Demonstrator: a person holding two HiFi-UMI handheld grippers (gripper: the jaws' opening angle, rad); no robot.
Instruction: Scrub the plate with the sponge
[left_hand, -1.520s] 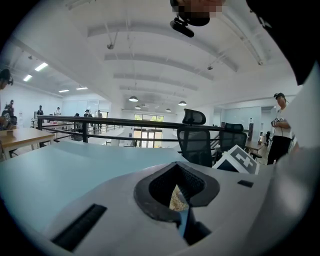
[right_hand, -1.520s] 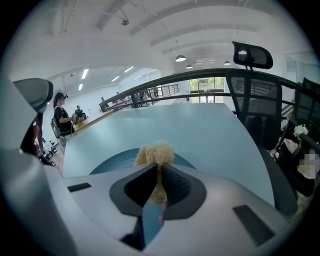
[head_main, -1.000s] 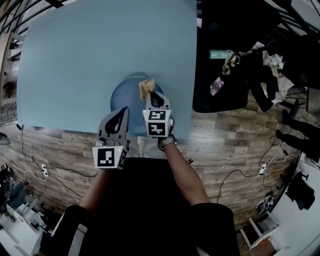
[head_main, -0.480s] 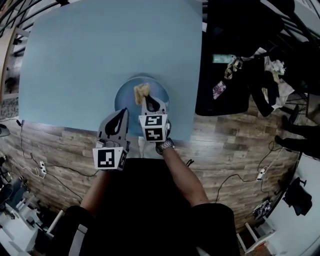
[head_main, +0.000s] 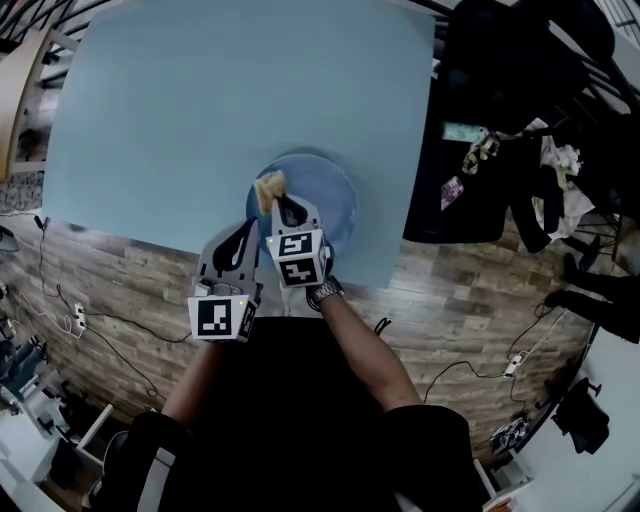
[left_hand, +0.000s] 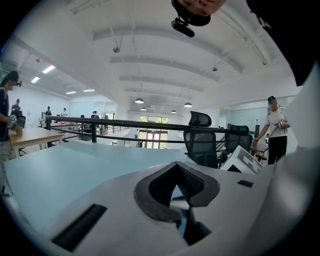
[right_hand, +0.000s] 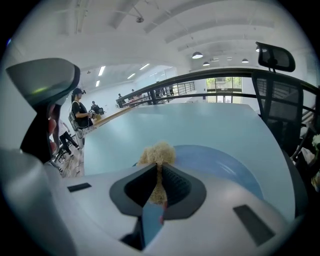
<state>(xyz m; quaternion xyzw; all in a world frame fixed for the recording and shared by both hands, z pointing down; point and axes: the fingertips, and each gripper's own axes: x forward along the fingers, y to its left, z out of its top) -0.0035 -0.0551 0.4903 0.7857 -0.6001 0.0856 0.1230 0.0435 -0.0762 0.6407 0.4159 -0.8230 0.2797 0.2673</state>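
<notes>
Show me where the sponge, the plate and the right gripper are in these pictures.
sponge (right_hand: 158, 153): right gripper view, its frayed top above the jaws.
plate (head_main: 332, 200): head view, bare blue surface right of the sponge.
right gripper (head_main: 277, 200): head view, midway between its fingertips, at the sponge.

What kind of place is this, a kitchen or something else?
Probably an open-plan office or lab, not a kitchen: office chairs stand behind a railing, and a person stands at a long worktable.
</notes>
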